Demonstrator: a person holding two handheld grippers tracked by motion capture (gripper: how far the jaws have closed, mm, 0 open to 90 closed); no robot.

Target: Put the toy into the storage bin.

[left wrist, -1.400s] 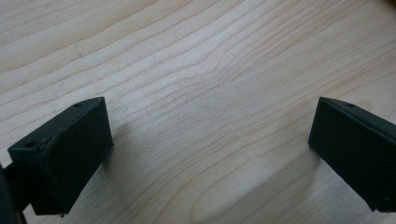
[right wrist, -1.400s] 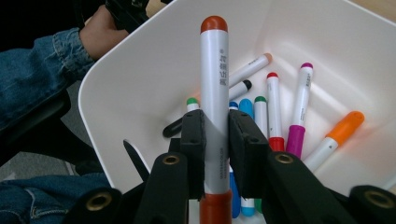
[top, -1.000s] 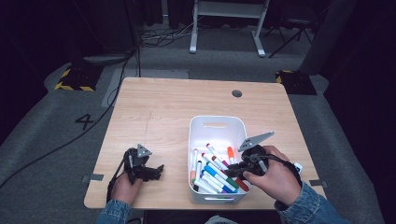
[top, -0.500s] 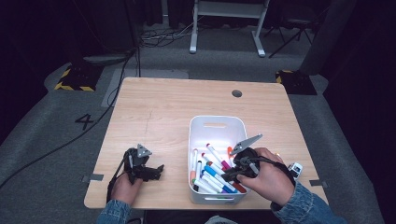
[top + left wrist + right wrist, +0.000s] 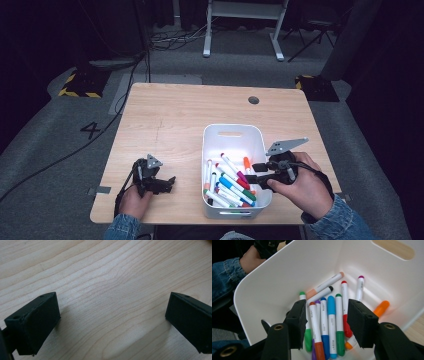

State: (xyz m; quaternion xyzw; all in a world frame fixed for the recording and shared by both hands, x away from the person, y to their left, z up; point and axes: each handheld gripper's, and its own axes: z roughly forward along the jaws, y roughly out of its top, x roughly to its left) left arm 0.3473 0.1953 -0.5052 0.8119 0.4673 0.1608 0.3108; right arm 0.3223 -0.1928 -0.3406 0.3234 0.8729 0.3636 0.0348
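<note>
Item: right gripper (image 5: 325, 322), over the white bin (image 5: 215, 145) at the table's (image 5: 175, 115) near-right. Jaws had just been opening, abt half apart, nothing between them, prob. a marker just let go. Below: markers (image 5: 332, 322) loose on the bin floor, approx. parallel, long axes running along the bin's length, caps mostly toward the handle-slot end; orange one (image 5: 381, 308) lay askew by the wall. Left gripper (image 5: 157, 182) rested on bare wood w/ jaws wide, empty, likely parked out of the way.
</note>
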